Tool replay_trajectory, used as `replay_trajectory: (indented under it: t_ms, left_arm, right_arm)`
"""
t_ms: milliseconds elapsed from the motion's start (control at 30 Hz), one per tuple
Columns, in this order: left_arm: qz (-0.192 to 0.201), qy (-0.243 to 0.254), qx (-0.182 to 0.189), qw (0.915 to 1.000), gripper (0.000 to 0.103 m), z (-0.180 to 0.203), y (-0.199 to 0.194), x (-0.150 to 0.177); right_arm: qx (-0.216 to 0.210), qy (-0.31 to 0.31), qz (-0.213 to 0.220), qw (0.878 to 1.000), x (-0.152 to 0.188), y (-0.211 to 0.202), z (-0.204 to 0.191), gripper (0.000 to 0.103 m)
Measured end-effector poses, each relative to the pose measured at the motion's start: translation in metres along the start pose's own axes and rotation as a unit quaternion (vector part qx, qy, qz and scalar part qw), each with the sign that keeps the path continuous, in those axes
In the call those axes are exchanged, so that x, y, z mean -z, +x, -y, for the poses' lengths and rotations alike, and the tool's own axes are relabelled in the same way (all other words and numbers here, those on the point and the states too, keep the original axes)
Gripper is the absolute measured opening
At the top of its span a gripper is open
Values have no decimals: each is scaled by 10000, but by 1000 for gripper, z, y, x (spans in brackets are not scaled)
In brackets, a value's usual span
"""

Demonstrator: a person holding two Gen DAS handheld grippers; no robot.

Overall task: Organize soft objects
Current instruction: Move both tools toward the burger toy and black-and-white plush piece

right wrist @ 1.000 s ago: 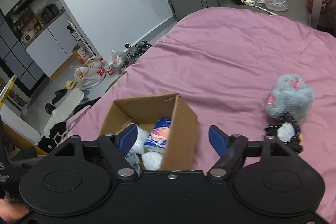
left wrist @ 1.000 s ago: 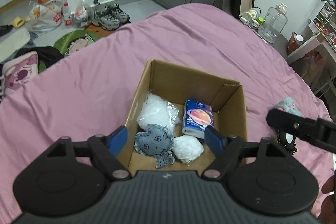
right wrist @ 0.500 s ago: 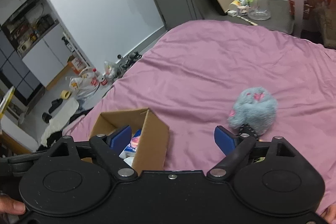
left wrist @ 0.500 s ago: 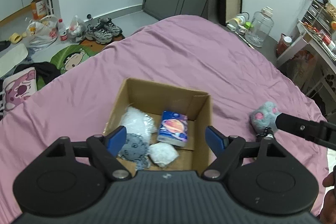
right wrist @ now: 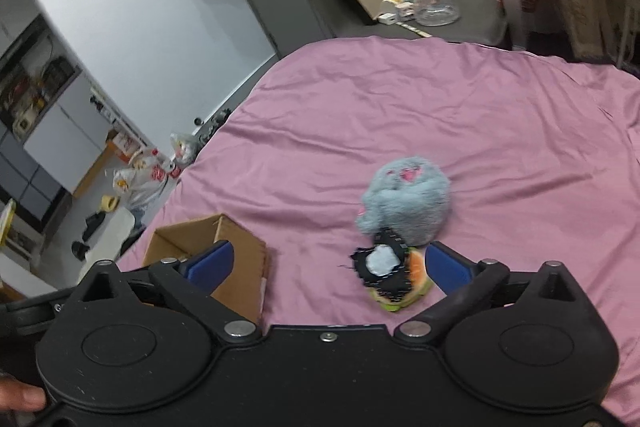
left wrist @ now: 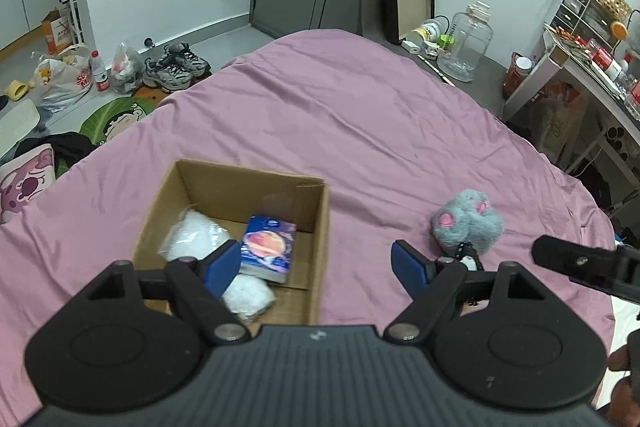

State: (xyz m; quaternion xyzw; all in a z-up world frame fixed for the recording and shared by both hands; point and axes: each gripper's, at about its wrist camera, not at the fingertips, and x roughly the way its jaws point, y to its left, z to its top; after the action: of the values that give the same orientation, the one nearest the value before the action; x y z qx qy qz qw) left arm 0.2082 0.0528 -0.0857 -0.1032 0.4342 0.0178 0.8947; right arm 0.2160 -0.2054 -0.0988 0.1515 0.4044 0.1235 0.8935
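Grey plush [right wrist: 404, 203] lies long axis slanting toward black toy [right wrist: 382, 269]

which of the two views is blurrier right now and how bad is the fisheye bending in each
The right wrist view is softer: the grey plush, the black patch toy and the cardboard box all show motion smear. The left wrist view is sharper, with the print on the tissue pack clear in the box. Both views bend the walls and the pink bedsheet outward at the edges.
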Motion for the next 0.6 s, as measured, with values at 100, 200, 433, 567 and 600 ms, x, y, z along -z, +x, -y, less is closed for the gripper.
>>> replay_trajectory:
  t_ms: [100,200,433,567,600]
  left_arm:
    - [21,97,-83,9999,81,17,4,0]
    - [-37,149,-41,9999,82,34,11,-1]
    - [-200,191,13,9996,92,69,32,4]
    - [-310,295,3,9991,92,88,46,8]
    - [-329,323,18,9989,92,93,49,9]
  right_arm:
    - [-34,275,24,9996,-4,-6,23,103]
    - [-36,540,14,9985,-5,-7,43,103]
    - [-18,1204,-188,9925,-1,6,81,103]
    - [-11,1501,-212,9884,3,11,99,103]
    - [-11,1544,-208,9878,3,12,102,103]
